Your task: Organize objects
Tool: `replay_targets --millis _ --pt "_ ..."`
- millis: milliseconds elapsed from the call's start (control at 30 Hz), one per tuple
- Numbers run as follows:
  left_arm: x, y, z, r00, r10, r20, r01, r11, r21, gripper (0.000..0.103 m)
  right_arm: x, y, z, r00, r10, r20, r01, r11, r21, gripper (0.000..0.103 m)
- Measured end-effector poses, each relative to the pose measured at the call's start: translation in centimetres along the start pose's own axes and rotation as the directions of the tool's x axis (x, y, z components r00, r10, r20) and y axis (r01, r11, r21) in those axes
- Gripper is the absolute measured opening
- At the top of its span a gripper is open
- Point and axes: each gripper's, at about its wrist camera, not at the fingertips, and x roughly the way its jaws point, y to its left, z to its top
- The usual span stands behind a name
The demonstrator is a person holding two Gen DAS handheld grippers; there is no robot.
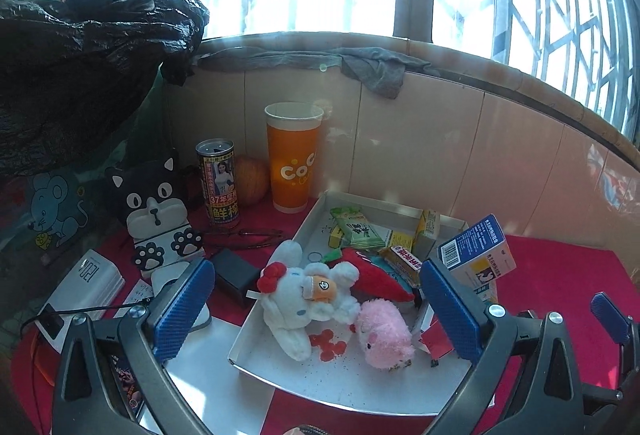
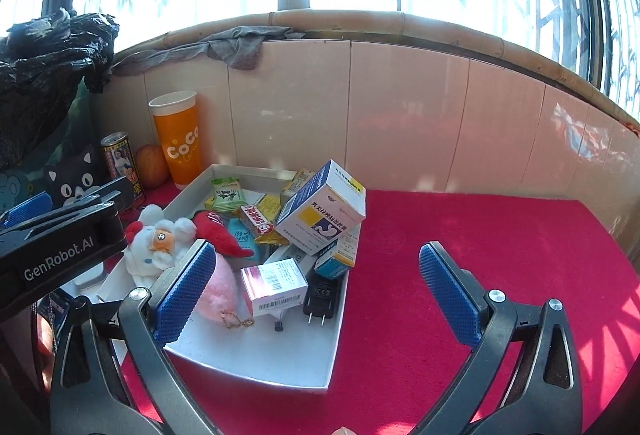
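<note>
Both grippers, left [image 1: 316, 309] and right [image 2: 316, 299], gape wide, holding nothing, their ribbed blue pads above a white tray [image 2: 256, 367] crowded with fuzzy plush toys [image 1: 316, 295] and cardboard boxes [image 2: 320, 211].

Left gripper [image 1: 316, 309] and right gripper [image 2: 316, 295], jaws wide apart, both empty.

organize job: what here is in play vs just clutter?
In play: white tray with white plush, pink plush, red plush, blue-white box, pink box, snack packets, black charger.

Clutter: orange cup, can, apple, cat holder.
</note>
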Motion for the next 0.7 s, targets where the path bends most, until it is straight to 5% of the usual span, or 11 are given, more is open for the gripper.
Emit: replay_targets --millis 500,700 --pt "-2.8 -1.2 -1.1 1.000 -0.025 -0.015 0.026 0.997 0.071 0.103 -2.7 -2.7 -1.2 1.000 -0.008 0.017 0.007 0.998 0.055 0.103" --pt "-4.0 -1.2 -1.4 0.998 0.058 -0.028 -0.055 0.996 0.073 0.103 -3.9 -4.3 -1.4 0.999 -0.030 0.017 0.029 0.996 0.085 0.103"
